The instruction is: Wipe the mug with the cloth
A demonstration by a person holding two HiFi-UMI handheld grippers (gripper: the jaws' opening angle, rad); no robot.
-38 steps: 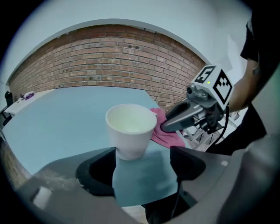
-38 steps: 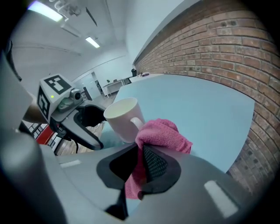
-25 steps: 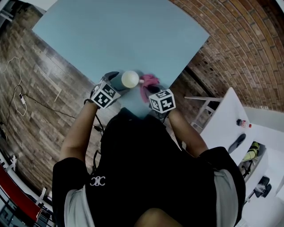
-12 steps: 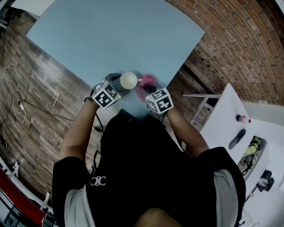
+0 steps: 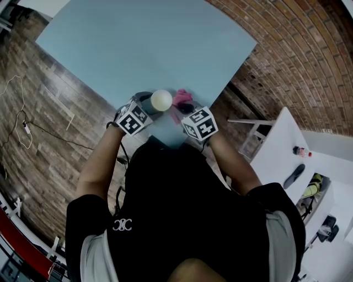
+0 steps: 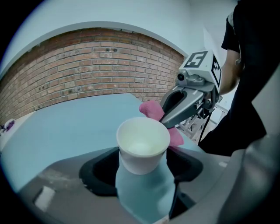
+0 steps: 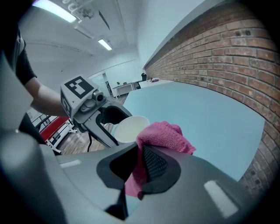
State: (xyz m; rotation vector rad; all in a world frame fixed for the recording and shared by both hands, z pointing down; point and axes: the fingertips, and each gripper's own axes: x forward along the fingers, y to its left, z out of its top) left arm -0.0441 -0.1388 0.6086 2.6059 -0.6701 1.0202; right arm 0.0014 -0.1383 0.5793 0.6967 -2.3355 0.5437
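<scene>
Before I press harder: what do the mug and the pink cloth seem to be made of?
The mug is white, matte, thin-rimmed and tapered, with no handle in view. It looks like paper or light plastic rather than ceramic, though I can't be sure. The cloth is pink, with a soft, fuzzy pile, and it bunches in folds, so it is probably terry or microfibre.

The head view is dim and muted, and its fisheye bows the brick wall [image 5: 298, 49] and floorboards [image 5: 38, 137] at the edges. Both gripper views are brighter, with black vignetted corners. Ceiling strip lights [image 7: 54, 11] glare white, the tabletop [image 6: 65, 131] is evenly lit, and the near fingers [image 6: 65, 188] blur.
</scene>
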